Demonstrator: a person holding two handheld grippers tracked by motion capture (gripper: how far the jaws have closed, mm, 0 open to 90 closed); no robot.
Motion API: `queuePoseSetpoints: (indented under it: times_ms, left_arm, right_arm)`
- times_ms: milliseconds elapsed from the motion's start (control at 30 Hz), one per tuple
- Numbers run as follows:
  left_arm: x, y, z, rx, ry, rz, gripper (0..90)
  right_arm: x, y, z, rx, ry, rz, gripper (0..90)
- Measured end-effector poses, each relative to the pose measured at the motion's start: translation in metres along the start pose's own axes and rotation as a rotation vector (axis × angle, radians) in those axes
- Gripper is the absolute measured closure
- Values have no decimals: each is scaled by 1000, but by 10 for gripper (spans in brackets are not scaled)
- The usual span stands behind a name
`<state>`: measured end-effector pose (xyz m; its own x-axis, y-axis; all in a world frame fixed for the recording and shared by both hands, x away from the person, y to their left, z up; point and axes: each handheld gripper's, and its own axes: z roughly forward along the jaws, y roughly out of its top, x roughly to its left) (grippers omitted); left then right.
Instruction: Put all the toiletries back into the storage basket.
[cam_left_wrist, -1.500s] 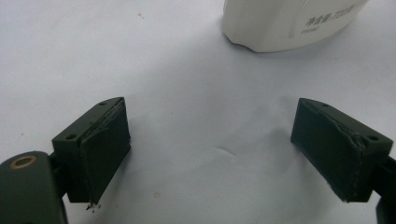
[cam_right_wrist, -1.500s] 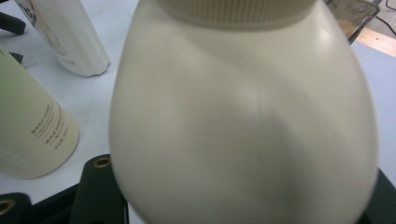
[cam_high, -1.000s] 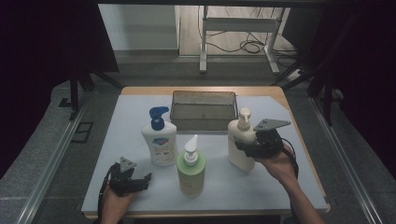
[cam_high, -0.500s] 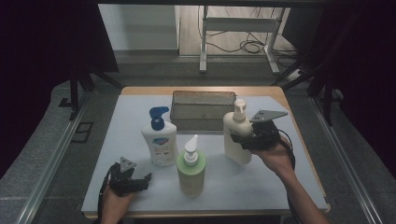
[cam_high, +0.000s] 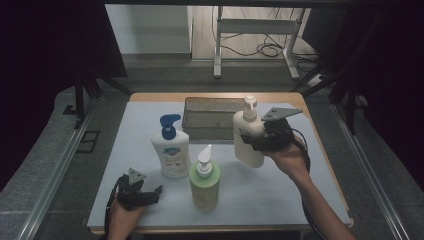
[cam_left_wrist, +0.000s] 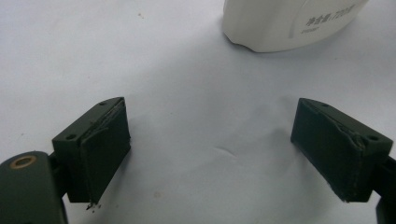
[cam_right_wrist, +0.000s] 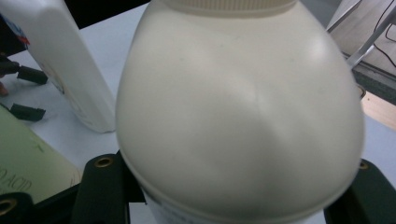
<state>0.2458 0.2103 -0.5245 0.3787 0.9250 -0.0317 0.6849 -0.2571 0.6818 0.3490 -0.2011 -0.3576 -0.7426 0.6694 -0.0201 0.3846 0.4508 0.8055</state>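
The right gripper (cam_high: 256, 141) has its jaws closed about halfway on the body of a cream pump bottle (cam_high: 248, 135), one jaw on each side of it, and holds it upright and lifted off the worktop (cam_high: 150, 120), just in front of the grey mesh tray (cam_high: 212, 116) that stands beyond the jaws. In the right gripper view the cream pump bottle (cam_right_wrist: 238, 112) bulges between the two black jaws at the bottom corners, its collar at the top edge; to the left of the jaws in that view stand the side of the white bottle (cam_right_wrist: 65, 65) and a corner of the green bottle (cam_right_wrist: 28, 168). The left gripper (cam_high: 145, 196) rests low on the near left part of the worktop with its jaws spread wide and nothing between them. In the left gripper view only bare white surface lies between the two black pads (cam_left_wrist: 105, 144), and the base of the white bottle with the blue pump (cam_left_wrist: 289, 23) stands ahead of the jaws and a little to their right, apart from them. In the high view this white bottle with the blue pump (cam_high: 171, 149) is beyond the left gripper, and the green pump bottle (cam_high: 204, 181) stands just beside its jaws on their right, between the two grippers.
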Motion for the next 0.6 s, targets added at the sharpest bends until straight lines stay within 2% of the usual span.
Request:
queuePoseSetpoints:
  times_ms: [600]
  left_arm:
    - [0, 0, 0, -1, 0, 0, 113]
  right_arm:
    - [-3, 34, 13, -37, -24, 6, 393]
